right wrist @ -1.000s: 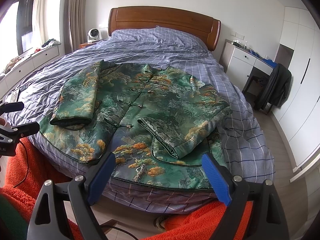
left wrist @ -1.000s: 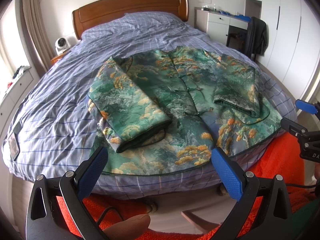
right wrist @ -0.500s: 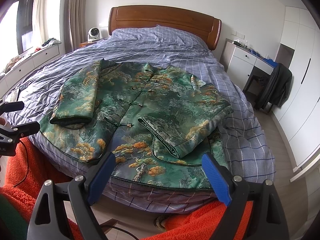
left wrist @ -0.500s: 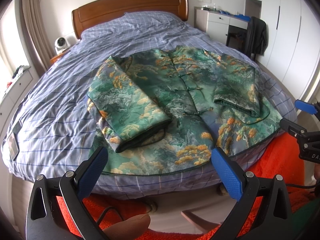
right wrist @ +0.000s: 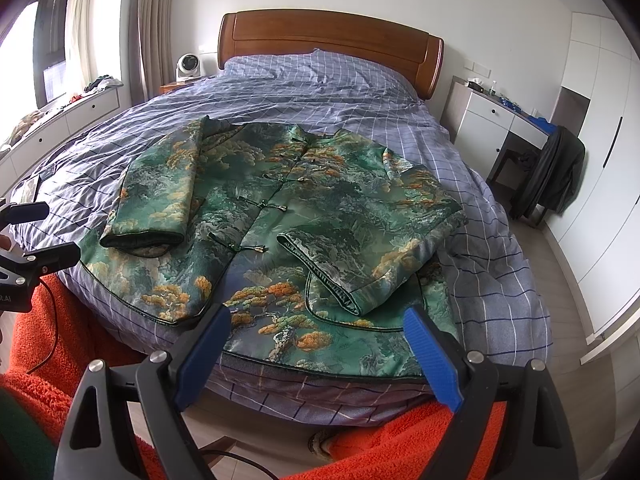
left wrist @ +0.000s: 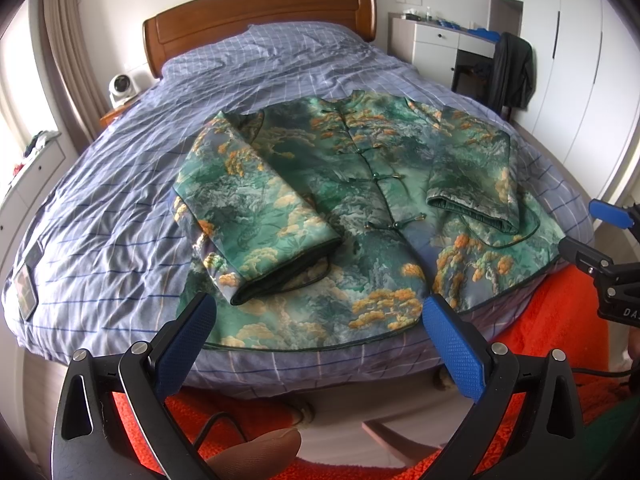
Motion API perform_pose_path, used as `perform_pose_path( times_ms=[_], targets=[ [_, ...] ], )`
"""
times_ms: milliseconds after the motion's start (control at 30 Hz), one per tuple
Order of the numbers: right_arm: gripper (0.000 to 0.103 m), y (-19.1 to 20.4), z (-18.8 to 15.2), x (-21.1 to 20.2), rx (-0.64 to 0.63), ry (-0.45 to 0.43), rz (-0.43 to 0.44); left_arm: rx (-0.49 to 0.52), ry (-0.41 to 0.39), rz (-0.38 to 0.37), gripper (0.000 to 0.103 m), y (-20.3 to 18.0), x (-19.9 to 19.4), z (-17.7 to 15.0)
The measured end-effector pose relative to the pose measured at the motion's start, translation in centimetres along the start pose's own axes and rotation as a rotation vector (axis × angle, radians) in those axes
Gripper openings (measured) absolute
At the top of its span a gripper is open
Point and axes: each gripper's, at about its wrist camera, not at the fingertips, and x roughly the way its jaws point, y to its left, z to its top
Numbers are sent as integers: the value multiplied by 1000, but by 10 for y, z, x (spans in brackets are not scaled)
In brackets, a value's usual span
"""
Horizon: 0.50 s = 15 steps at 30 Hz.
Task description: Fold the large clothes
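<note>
Hovering just off the foot edge of the bed (left wrist: pixel 120 184), the left gripper (left wrist: pixel 320 336) has its two blue-padded fingers (left wrist: pixel 452 344) spread wide, with nothing between them and nothing touching either pad. The right gripper (right wrist: pixel 320 344) is held the same way beside it: fingers (right wrist: pixel 432 356) far apart, empty, clear of the fabric and the bedding.

A green brocade jacket (left wrist: pixel 360 216) printed with orange trees lies face up on the blue checked duvet (right wrist: pixel 480 208), near the foot edge of the bed and well short of the wooden headboard (right wrist: pixel 328 40). Its front is fastened down the middle with knot buttons (right wrist: pixel 264 205). Both sleeves are folded inward over the body: the left sleeve (left wrist: pixel 256 208) lies slanted across the side nearer the left gripper, its dark-lined cuff pointing toward the foot edge, and the right sleeve (right wrist: pixel 368 248) lies across the other side, cuff also toward the foot edge. The hem reaches almost to the foot edge, beneath the line of both grippers.

Fuzzy orange-red clothing (right wrist: pixel 60 320) on the person fills the bottom of both views. A small white fan (right wrist: pixel 187 65) stands on the nightstand beside the headboard, and a dark garment (right wrist: pixel 556 172) hangs over a chair by the white desk.
</note>
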Motion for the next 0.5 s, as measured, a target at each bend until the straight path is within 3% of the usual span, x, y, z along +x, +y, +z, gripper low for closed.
perform_pose_path(
  times_ms=[500],
  targets=[
    [90,-2,3,4,-6,6,50,1,-2,2,103,-2,2,-2]
  ],
)
